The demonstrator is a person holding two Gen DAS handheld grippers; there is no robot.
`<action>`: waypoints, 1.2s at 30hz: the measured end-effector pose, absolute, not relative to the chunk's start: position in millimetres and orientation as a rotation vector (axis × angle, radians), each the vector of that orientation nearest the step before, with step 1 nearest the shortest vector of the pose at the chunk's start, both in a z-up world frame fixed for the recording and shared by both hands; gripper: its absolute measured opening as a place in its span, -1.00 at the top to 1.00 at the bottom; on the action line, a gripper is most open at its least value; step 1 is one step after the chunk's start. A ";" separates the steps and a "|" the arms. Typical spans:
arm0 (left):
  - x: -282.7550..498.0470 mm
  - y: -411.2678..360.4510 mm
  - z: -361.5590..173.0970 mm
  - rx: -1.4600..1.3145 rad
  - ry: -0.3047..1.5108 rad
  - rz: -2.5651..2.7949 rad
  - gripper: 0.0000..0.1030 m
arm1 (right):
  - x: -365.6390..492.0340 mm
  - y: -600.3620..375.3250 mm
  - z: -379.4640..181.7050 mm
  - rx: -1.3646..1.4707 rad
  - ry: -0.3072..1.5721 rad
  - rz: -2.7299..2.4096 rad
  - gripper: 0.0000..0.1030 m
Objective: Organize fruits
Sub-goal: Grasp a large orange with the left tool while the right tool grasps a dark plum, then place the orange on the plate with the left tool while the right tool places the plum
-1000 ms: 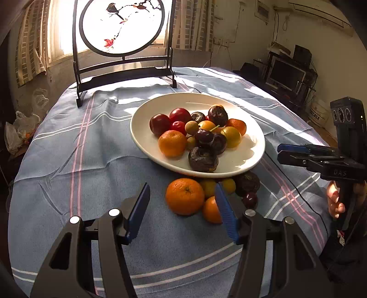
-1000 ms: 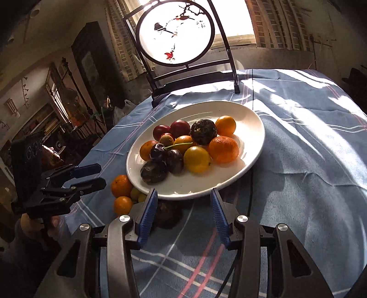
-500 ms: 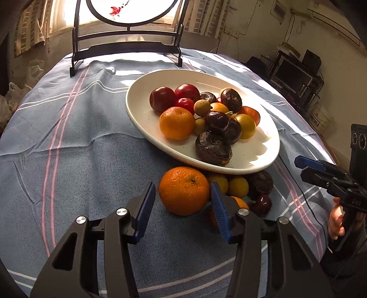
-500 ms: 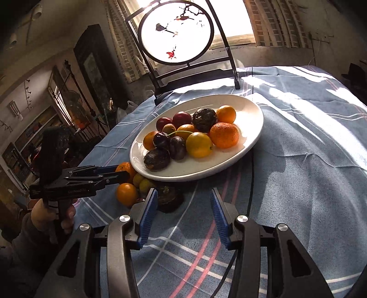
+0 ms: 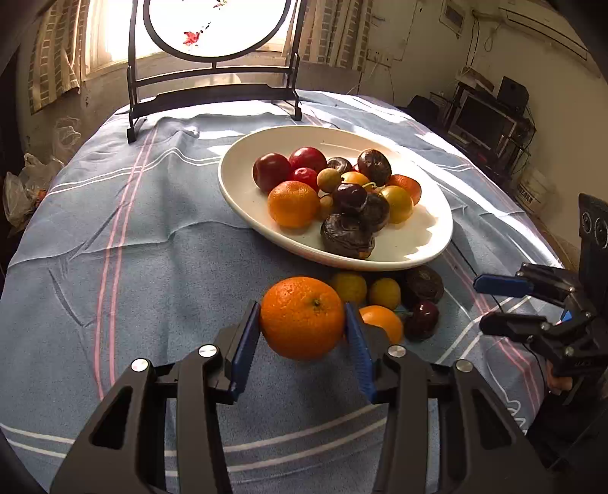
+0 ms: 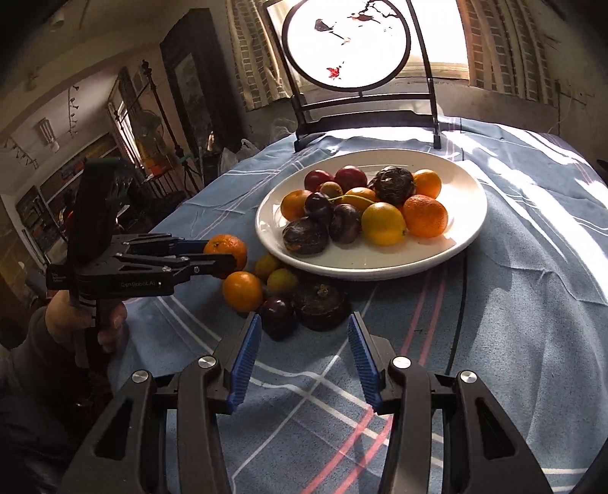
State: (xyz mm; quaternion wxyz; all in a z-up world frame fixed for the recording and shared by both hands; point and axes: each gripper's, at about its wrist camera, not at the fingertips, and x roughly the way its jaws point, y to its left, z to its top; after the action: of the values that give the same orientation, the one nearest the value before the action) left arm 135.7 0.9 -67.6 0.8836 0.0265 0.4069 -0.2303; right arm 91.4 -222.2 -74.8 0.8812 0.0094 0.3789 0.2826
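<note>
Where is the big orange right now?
The big orange sits between the left gripper's blue pads, low in the left wrist view, just in front of the white plate and beside the loose fruits.

Sunlight streams through a curtained window (image 5: 98,38) onto the blue striped tablecloth (image 5: 133,235) — a round painted screen (image 5: 216,26) stands backlit; a monitor (image 5: 482,121) sits by the cream wall (image 5: 562,95).

we see a large orange (image 5: 302,317) pinched on both sides, at six o'clock from the white plate (image 5: 243,190), which is heaped with oranges, red plums and dark wrinkled fruits. loose fruits (image 5: 383,292) (yellow, orange, dark) lie on the cloth, bunched against the plate's near rim.
</note>
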 end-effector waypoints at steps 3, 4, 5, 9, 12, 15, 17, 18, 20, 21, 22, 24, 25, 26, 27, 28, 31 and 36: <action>119.9 11.0 -52.7 0.037 0.802 -0.472 0.16 | 88.1 -195.3 -79.9 -0.054 0.821 0.586 0.08; 115.9 13.4 -48.8 0.032 0.793 -0.474 0.15 | 90.4 -189.5 -81.9 -0.068 0.832 0.572 0.08; 112.1 14.7 -45.6 0.032 0.785 -0.477 0.15 | 94.7 -186.3 -84.2 -0.068 0.851 0.562 0.08; 100.3 15.0 -39.8 0.042 0.762 -0.491 0.15 | 112.5 -184.2 -89.7 -0.013 0.912 0.518 0.09; 98.0 16.8 -41.5 0.028 0.761 -0.502 0.15 | 117.2 -181.6 -93.1 0.016 0.932 0.532 0.16; 98.8 18.5 -47.1 0.015 0.772 -0.504 0.15 | 120.7 -184.3 -95.8 0.046 0.947 0.523 0.49; 99.3 19.4 -50.3 0.004 0.779 -0.505 0.15 | 120.9 -190.6 -93.5 0.087 0.931 0.531 0.49; 99.2 19.8 -51.0 0.001 0.780 -0.505 0.15 | 118.9 -193.4 -90.9 0.101 0.913 0.539 0.49; 98.2 20.5 -50.5 -0.006 0.778 -0.507 0.15 | 111.9 -199.3 -85.6 0.126 0.881 0.562 0.49; 97.3 21.1 -49.0 -0.009 0.772 -0.508 0.15 | 107.2 -203.0 -82.5 0.139 0.865 0.575 0.49; 95.4 21.1 -46.9 -0.010 0.764 -0.509 0.15 | 102.4 -207.6 -78.7 0.152 0.847 0.586 0.49; 93.6 21.1 -40.4 -0.012 0.745 -0.513 0.15 | 95.3 -220.2 -67.8 0.180 0.806 0.598 0.49; 93.3 20.4 -36.5 -0.012 0.735 -0.516 0.15 | 93.4 -228.1 -60.6 0.197 0.780 0.603 0.49; 94.0 19.3 -32.7 -0.012 0.726 -0.519 0.15 | 91.8 -236.4 -52.5 0.216 0.752 0.603 0.49; 95.9 17.3 -28.8 -0.009 0.718 -0.522 0.15 | 91.9 -244.5 -44.2 0.231 0.726 0.600 0.49; 99.4 14.5 -25.1 -0.005 0.713 -0.524 0.15 | 93.2 -252.8 -36.3 0.243 0.702 0.595 0.48; 113.7 0.4 -15.2 0.005 0.703 -0.544 0.15 | 110.4 -273.0 -18.7 0.269 0.659 0.550 0.48; 156.0 -29.7 -7.2 0.024 0.705 -0.554 0.15 | 164.7 -295.5 -13.6 0.305 0.659 0.459 0.48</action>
State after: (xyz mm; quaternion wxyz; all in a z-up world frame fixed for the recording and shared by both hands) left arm 156.0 -29.7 -7.2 0.9010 0.0117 0.3410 -0.2678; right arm 164.7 -295.5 -13.6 0.9092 0.1478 0.3194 0.2223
